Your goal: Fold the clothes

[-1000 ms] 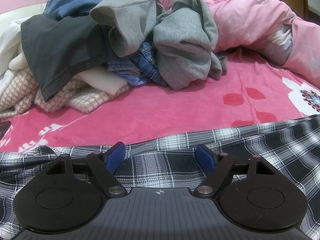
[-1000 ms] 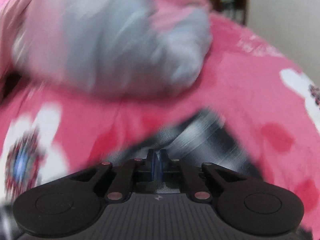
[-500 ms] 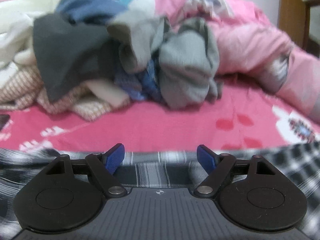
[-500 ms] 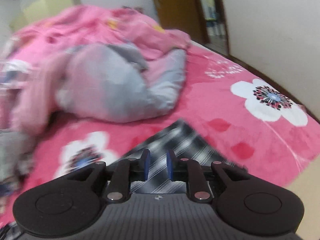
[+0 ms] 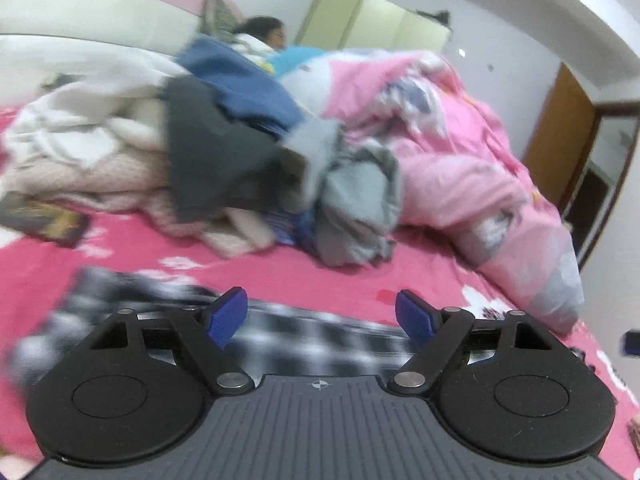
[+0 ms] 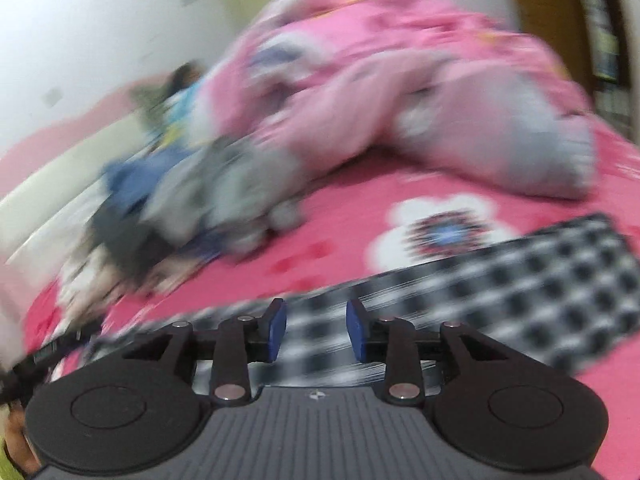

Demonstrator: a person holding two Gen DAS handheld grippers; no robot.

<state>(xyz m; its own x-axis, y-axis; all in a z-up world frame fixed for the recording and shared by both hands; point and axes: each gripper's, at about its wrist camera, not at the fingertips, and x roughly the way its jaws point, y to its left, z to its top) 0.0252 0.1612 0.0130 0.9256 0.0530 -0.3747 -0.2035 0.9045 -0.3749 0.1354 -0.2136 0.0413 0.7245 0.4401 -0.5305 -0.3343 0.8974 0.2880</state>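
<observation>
A black-and-white plaid garment (image 5: 316, 340) lies flat on the pink floral bedspread (image 5: 224, 268), just beyond my left gripper (image 5: 322, 314), which is wide open and holds nothing. In the right wrist view the same plaid garment (image 6: 520, 292) stretches to the right under and past my right gripper (image 6: 316, 324), whose blue pads stand apart with nothing clamped. Both views are motion-blurred. A heap of unfolded clothes (image 5: 248, 160), grey, dark, blue and cream, sits further back on the bed.
A bunched pink duvet (image 5: 472, 168) fills the right side of the bed. A person lies at the head of the bed (image 5: 268, 32) behind the heap. A dark flat object (image 5: 44, 220) rests at the left. A wooden door (image 5: 560, 132) stands at right.
Both grippers have lifted and pulled back, so more of the room shows. My right gripper, shut on the plaid cloth a second ago, has opened and let it go. The left stayed open.
</observation>
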